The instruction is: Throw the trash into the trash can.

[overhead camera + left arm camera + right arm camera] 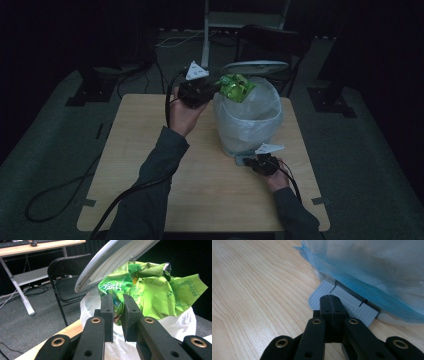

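bin (247,125) standing on desk (150,165), lid (255,66) raised | green wrapper (150,287) hanging over bin mouth, its edge being clenched by left gripper (117,310) fingers | right gripper (332,305) fingers clenched empty, pressing the pedal (347,305) | bin inside being hidden by liner

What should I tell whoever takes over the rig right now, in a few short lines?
Left hand-held gripper: shut on the crumpled green wrapper, held over the mouth of the bag-lined bin.
Right hand-held gripper: jaws shut with nothing between them, tips on the bin's grey pedal at table level.
Lid: tilted up, bin open.
Done: wrapper picked up and brought to the opening.
Left: release the wrapper into the bag, pull the left gripper back, probably then come off the pedal so the lid closes.
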A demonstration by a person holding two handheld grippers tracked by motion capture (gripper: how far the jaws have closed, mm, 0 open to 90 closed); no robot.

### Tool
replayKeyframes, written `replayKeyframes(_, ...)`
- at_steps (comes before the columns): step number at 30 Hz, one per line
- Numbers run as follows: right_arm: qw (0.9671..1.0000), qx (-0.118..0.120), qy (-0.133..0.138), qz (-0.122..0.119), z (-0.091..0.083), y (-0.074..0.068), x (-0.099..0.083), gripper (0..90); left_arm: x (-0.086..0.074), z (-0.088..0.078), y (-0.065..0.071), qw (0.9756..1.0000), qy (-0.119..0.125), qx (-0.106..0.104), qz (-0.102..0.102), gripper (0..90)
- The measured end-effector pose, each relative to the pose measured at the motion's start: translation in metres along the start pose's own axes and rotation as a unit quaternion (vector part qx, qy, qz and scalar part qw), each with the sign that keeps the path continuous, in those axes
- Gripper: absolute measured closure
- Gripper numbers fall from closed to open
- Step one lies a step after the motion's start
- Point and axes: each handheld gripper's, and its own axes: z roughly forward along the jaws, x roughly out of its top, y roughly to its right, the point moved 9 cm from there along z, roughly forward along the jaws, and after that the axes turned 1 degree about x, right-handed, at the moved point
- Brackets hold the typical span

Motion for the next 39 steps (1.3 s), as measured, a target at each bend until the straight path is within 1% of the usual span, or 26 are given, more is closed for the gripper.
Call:
replayKeyframes(11, 1.0, 0.0, 0.0, -0.001, 0.0, 0.0, 0.0, 90.0, 0.006, 0.009, 0.012, 0.9999, 0.002, -0.013, 0.003, 81.3)
replayKeyframes(17, 1.0, 0.001, 0.0, -0.001, 0.0, 0.0, 0.0, 90.0, 0.009, 0.013, 0.016, 0.9999, 0.004, -0.016, 0.003, 81.3)
replayKeyframes(28, 1.0, 0.001, 0.001, -0.001, 0.0, 0.0, 0.0, 90.0, 0.011, 0.017, 0.019, 0.9998, 0.003, -0.018, 0.002, 81.3)
replayKeyframes(32, 1.0, 0.001, 0.0, -0.001, 0.0, 0.0, 0.0, 90.0, 0.012, 0.019, 0.021, 0.9998, 0.003, -0.021, 0.002, 81.2)
replayKeyframes(34, 1.0, 0.001, 0.0, -0.001, 0.0, 0.0, 0.0, 89.9, 0.011, 0.021, 0.023, 0.9998, -0.002, -0.019, 0.008, 79.5)
replayKeyframes(35, 1.0, 0.001, 0.0, -0.001, 0.0, 0.0, 0.0, 89.9, 0.01, 0.022, 0.026, 0.9995, -0.007, -0.03, 0.007, 76.3)
replayKeyframes(36, 1.0, 0.001, 0.0, -0.001, 0.0, 0.0, 0.0, 89.9, 0.009, 0.023, 0.028, 0.9993, -0.011, -0.034, 0.008, 69.7)
replayKeyframes(37, 1.0, 0.001, 0.0, -0.001, 0.0, 0.0, 0.0, 90.0, 0.008, 0.023, 0.028, 0.9993, -0.012, -0.032, 0.011, 66.1)
replayKeyframes(39, 1.0, 0.0, 0.0, -0.001, 0.0, 0.0, 0.0, 90.0, 0.007, 0.023, 0.029, 0.9991, -0.014, -0.037, 0.013, 63.7)
